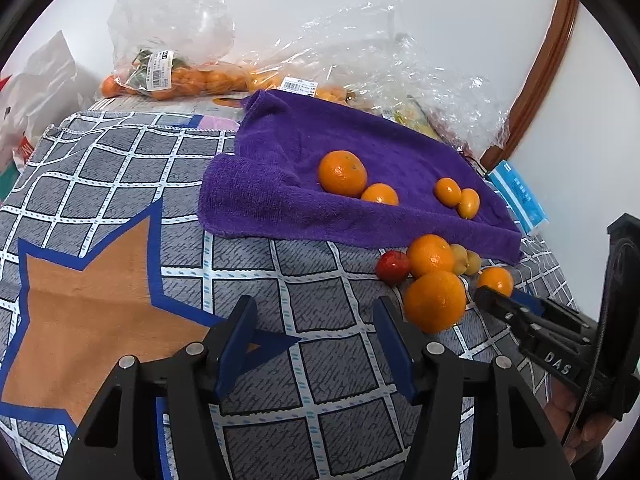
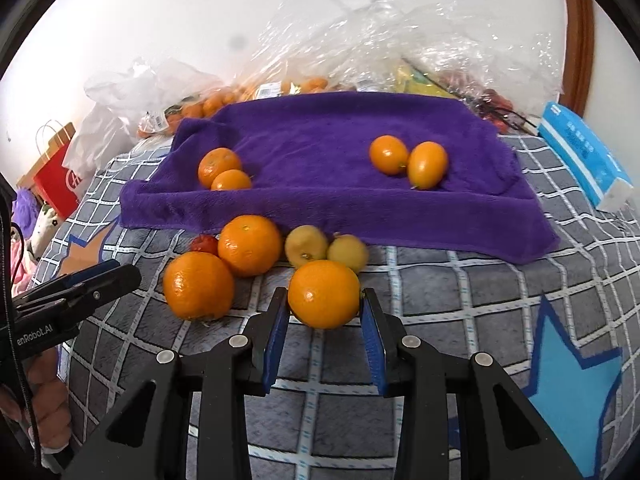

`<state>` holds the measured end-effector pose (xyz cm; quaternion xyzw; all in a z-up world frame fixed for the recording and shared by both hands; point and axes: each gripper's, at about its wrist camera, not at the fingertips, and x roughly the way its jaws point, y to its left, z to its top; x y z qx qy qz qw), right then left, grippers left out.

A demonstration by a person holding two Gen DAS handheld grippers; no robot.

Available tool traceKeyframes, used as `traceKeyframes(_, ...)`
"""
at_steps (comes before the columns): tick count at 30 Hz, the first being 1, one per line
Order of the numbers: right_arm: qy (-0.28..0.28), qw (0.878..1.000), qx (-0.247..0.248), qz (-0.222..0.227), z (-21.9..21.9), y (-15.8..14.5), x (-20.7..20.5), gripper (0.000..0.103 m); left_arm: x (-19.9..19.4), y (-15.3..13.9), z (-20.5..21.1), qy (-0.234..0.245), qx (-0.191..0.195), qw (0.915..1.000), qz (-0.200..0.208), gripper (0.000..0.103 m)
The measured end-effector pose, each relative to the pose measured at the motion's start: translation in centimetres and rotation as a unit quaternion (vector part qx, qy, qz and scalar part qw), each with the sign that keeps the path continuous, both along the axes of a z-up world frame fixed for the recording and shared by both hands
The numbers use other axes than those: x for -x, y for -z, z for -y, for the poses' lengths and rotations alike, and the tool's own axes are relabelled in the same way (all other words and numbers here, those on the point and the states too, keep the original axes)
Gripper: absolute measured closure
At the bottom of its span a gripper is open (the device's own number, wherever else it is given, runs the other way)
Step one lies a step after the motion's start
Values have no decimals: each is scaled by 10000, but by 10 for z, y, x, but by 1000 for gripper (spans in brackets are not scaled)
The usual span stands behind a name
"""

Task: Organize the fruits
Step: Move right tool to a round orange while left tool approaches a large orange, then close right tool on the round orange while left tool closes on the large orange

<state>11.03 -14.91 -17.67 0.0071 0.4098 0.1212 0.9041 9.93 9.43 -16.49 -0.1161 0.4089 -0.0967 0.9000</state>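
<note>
My right gripper point(image 2: 324, 312) has its blue pads pressed on either side of a small round orange point(image 2: 323, 294), clamped on it low over the grey checked cloth point(image 2: 440, 300). My left gripper point(image 1: 314, 320) stands with its jaws apart and nothing between them, above the same cloth near its orange star print point(image 1: 80, 300).

Just beyond the gripped fruit lie two pale yellow fruits point(image 2: 306, 245) touching each other, then two larger oranges point(image 2: 249, 245) side by side with a small red fruit point(image 2: 204, 243) tucked behind them.

Past that cluster spreads the purple terry towel point(image 2: 320, 136). On it sit two pairs: round mandarins point(image 2: 219, 167) touching at its left, and oval orange kumquats point(image 2: 427, 165) touching at its right.

Behind the towel are crinkled clear plastic bags point(image 2: 360, 40) holding more orange fruit, and a blue tissue pack point(image 2: 580, 156) lies at the right.
</note>
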Motion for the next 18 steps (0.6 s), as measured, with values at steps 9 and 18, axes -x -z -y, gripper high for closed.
traceKeyframes(9, 210, 9995, 86, 198, 22, -15, 9, 67, 3, -6, 5, 267, 108, 9996, 79, 44)
traceKeyframes(18, 441, 9984, 124, 329, 48, -32, 11, 67, 10, -33, 33, 606, 264, 9976, 210, 38)
